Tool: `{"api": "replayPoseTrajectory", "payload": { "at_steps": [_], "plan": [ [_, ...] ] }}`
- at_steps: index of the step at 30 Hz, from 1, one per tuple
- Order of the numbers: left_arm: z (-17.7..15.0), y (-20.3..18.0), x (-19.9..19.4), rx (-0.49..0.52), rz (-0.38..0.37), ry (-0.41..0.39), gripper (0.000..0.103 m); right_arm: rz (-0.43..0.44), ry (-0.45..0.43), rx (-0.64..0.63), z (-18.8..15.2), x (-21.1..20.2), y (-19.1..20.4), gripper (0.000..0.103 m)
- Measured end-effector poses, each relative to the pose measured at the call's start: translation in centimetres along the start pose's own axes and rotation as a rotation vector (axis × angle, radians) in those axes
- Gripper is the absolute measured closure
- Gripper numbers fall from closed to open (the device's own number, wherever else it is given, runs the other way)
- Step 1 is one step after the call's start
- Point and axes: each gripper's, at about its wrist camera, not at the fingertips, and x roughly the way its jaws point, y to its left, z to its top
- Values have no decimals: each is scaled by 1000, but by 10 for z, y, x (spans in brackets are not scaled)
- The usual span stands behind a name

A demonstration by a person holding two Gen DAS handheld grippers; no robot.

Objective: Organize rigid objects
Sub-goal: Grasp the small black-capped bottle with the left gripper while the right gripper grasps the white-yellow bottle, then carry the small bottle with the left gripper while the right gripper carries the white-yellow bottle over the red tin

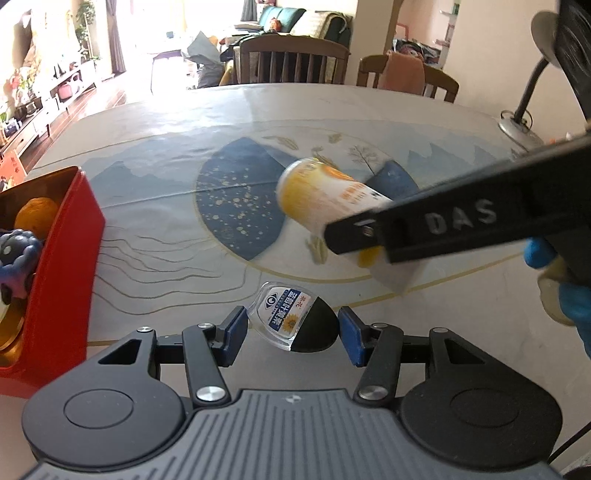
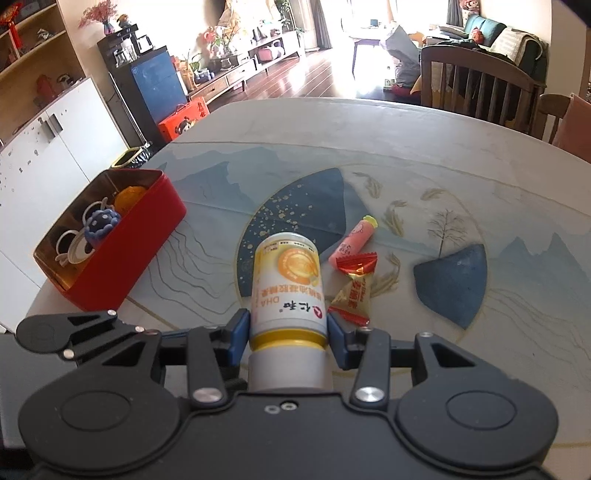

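table: pale round table [image 2: 332, 122] printed with blue mountains | chairs: dark wooden slat-back chairs [image 2: 476, 88] at far edge | floor: glossy dark wood floor [image 2: 295, 81], sunlit | left: white cabinet [image 2: 55, 147], open wooden shelves [image 2: 33, 48] | far: teal sofa [image 2: 484, 27], bright windows [image 2: 362, 11]

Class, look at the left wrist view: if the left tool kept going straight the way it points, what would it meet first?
Most likely the small clear bottle with the black cap: it lies on the table between the left tool's open fingers. Depth is hard to judge.
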Motion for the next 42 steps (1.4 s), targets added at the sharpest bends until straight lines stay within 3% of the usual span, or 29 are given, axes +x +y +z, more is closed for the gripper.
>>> {"api": "replayPoseTrajectory", "payload": {
  "at_steps": [17,29,42],
  "plan": [
    [17,37,-56,-51,61,-80,50,-9,-59,8,7,-35,36,58],
    [29,101,-97,-112,105,-128,50,22,-106,11,21,-34,85,59],
    [30,187,-116,-149,148,-153,50,44,-135,-37,37,-16,153,59]
  ]
}}
